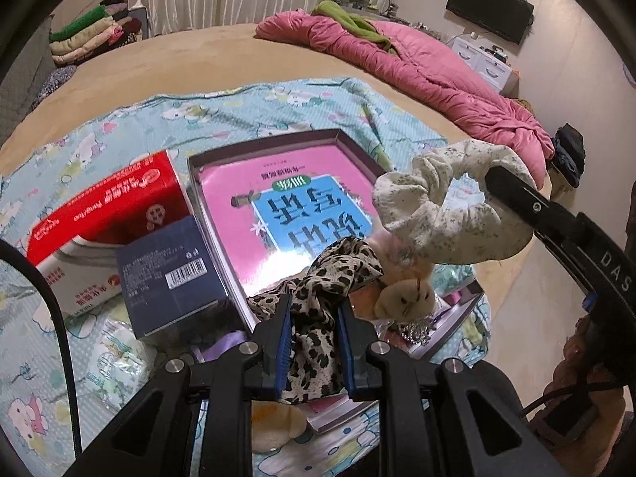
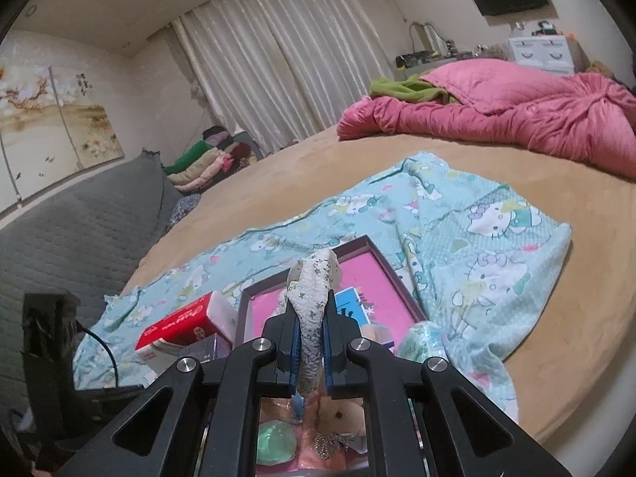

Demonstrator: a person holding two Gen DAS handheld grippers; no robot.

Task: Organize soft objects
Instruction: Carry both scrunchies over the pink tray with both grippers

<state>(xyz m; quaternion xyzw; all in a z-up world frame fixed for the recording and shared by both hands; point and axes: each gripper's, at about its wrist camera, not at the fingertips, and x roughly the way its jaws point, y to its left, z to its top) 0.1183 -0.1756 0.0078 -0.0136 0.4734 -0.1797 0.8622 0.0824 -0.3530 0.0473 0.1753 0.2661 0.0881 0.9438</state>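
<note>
Left wrist view showed the left gripper (image 1: 314,334) clamped on a leopard scrunchie (image 1: 318,278), held over the near end of an open box (image 1: 338,135) with a pink book (image 1: 278,206) inside. Beside it, the right gripper (image 1: 493,175) pinched a cream scrunchie (image 1: 437,206) above the box's right side. Right wrist view had that cream scrunchie (image 2: 312,302) squeezed tight between the right gripper (image 2: 312,342) pads. The box lay on a cartoon blanket (image 2: 477,238) on the bed (image 2: 278,175).

The leopard-print scarf (image 1: 318,290) is covering the near end of the pink book (image 1: 286,214), the small plush toy (image 1: 405,298) is hiding the box's (image 1: 338,135) corner, and the red carton's (image 1: 111,206) print is blurring out.
</note>
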